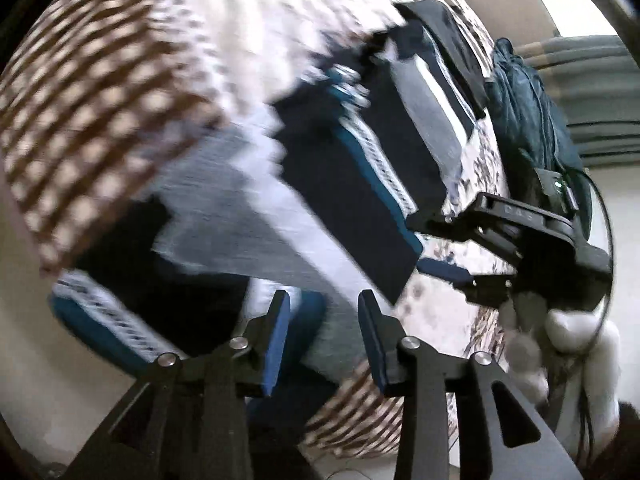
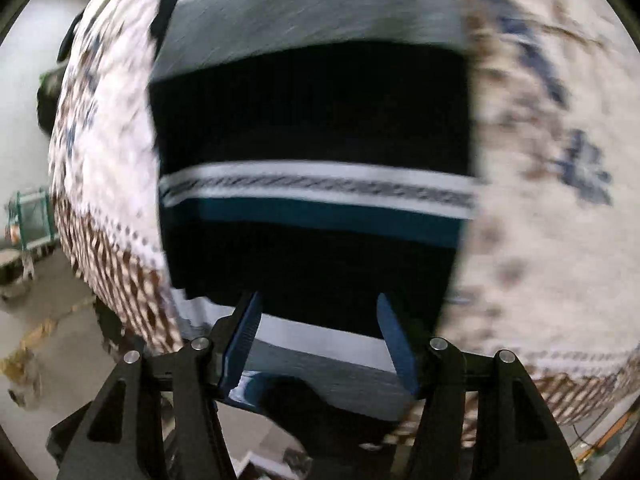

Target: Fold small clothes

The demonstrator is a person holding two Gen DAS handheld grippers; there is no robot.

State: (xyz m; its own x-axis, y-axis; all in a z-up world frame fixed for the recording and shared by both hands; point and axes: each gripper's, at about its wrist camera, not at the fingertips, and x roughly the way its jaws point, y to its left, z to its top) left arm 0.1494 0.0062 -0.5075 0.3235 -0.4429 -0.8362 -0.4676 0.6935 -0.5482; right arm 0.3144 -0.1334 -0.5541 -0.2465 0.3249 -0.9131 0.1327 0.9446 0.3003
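Both views are blurring. The dark garment [image 2: 312,120] with its white and teal band is lying on the patterned bed cover [image 2: 540,200]. The right hand-held gripper [image 2: 318,340] and left hand-held gripper [image 1: 324,332] are gaping, holding nothing. Next grip, I judge, is wanting a steady approach — pinching only one edge layer, both corners level.

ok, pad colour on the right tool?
Blue pads on black arms, clearest in the right wrist view.
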